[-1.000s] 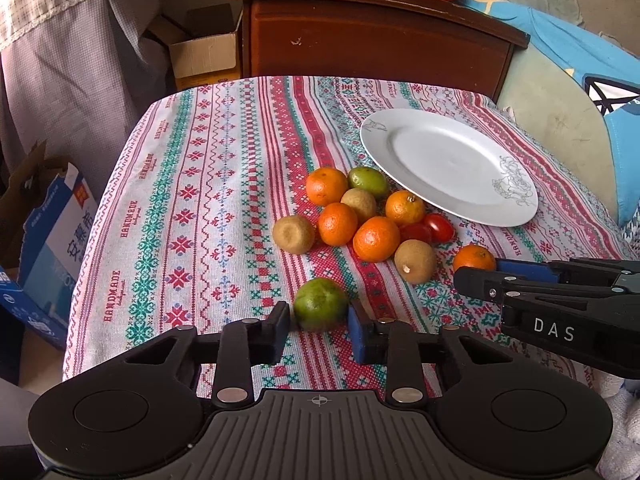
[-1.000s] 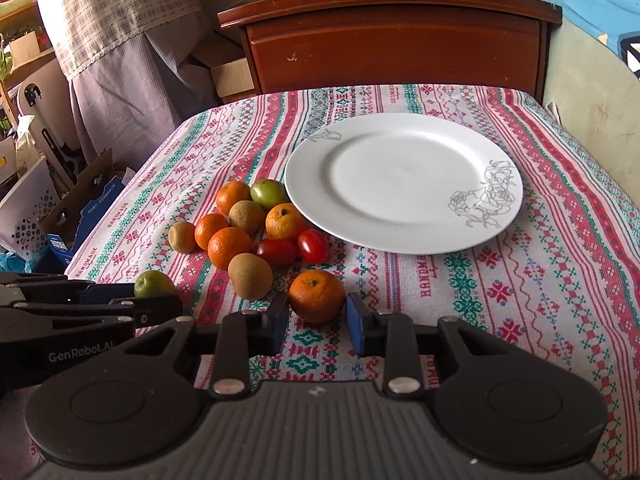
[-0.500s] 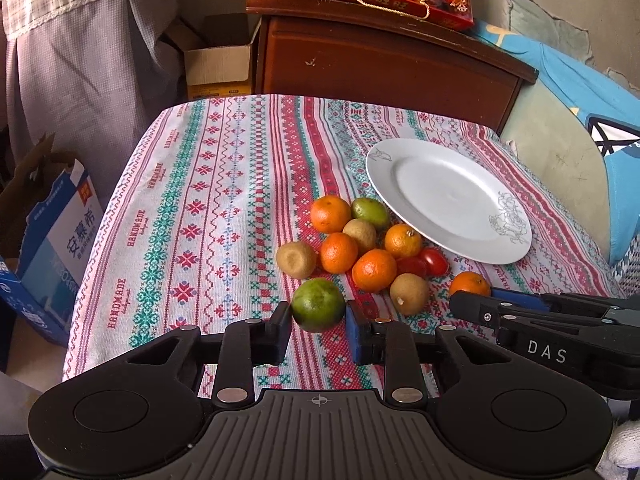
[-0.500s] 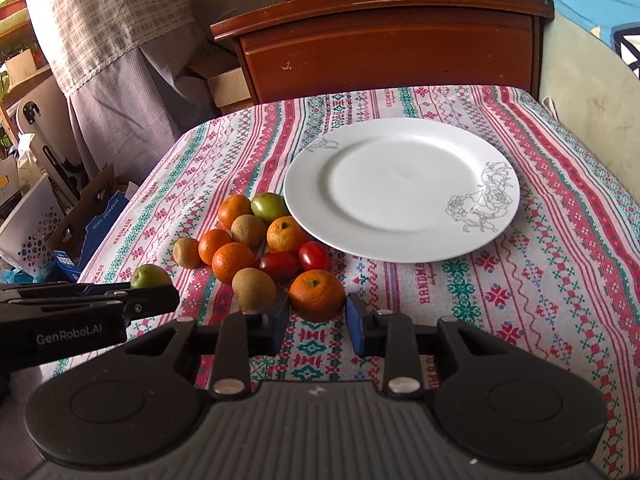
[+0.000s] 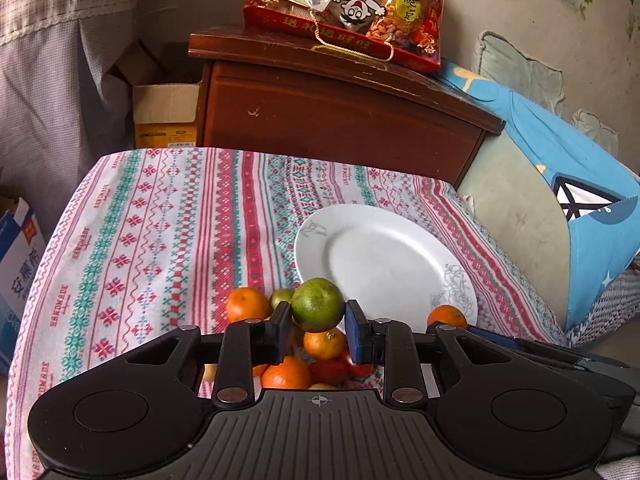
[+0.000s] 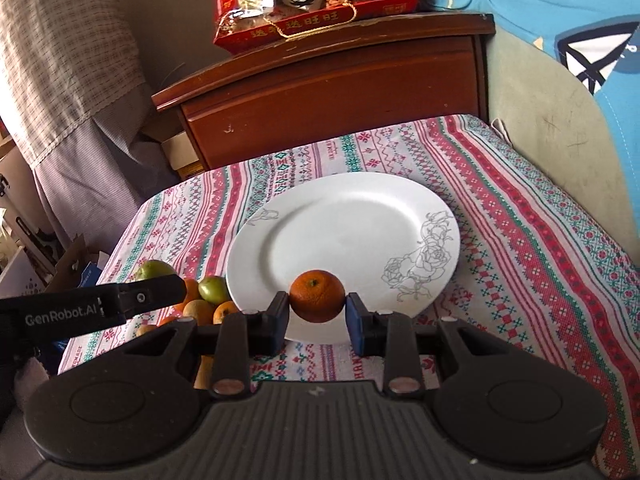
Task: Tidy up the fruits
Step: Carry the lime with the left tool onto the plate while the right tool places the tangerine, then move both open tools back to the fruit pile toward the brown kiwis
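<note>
— Two fruits are off the cloth, one per gripper. The left gripper (image 5: pixel 317 327) has its jaws closed on a green citrus (image 5: pixel 318 305), pinched between the pads and held above the fruit pile (image 5: pixel 304 360).

— And the other side?

— The right gripper (image 6: pixel 317 313) has its jaws clamped on an orange mandarin (image 6: pixel 317 296), which hangs over the near rim of the white plate (image 6: pixel 360 224). From the right wrist view the left gripper's finger (image 6: pixel 120 300) reaches in from the left, the green citrus peeking above it.

— What lies further out?

— Beneath the left jaws the pile holds several mandarins, a small green fruit (image 5: pixel 280 298) and red tomatoes (image 5: pixel 336 370), all close together beside the plate's left edge. The plate sits toward the right side of the bench, on the striped patterned tablecloth (image 5: pixel 160 232), with a line-drawn flower near its rim.

— Beyond the bench?

— At its far edge stands a dark wooden cabinet (image 5: pixel 340 120) with a red snack bag (image 5: pixel 348 4) on top. A cardboard box (image 5: pixel 164 116) sits left of the cabinet, and a blue cushion (image 5: pixel 560 168) lies to the right.
</note>
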`<move>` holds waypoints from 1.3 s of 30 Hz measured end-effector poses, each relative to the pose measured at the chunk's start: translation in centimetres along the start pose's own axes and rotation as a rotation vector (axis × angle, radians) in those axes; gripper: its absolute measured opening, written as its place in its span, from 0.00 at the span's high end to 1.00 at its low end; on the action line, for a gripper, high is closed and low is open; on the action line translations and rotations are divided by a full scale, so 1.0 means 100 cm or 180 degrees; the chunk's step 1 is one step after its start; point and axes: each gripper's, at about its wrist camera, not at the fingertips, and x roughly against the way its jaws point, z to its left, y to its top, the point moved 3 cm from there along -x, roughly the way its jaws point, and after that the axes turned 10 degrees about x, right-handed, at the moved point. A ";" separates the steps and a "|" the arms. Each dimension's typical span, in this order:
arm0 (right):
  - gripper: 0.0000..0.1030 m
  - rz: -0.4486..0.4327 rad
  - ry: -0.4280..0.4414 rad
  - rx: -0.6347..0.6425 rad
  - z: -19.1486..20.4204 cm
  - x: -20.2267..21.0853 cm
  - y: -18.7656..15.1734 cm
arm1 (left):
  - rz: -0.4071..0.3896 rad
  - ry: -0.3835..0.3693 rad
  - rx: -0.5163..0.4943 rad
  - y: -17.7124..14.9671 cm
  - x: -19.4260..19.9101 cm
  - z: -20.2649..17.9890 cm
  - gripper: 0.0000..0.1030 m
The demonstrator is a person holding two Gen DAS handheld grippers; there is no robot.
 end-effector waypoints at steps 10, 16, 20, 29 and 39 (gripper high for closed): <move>0.70 0.0094 -0.0108 -0.0195 -0.015 -0.019 -0.002 | 0.0127 -0.0112 -0.0015 0.005 -0.038 -0.016 0.75; 0.67 0.0087 -0.0129 -0.0237 -0.016 -0.027 -0.001 | 0.0211 -0.0146 -0.0044 0.008 -0.055 -0.022 0.75; 0.67 0.0050 -0.0127 -0.0185 -0.013 -0.025 0.001 | 0.0212 -0.0188 -0.0056 0.011 -0.058 -0.026 0.72; 0.67 -0.0020 -0.0064 -0.0096 -0.006 -0.014 0.002 | 0.0019 -0.0023 0.0089 0.036 -0.030 -0.007 0.66; 0.67 0.0003 0.0107 0.0076 0.016 0.002 -0.002 | -0.0010 0.0229 0.0068 0.037 0.007 0.013 0.53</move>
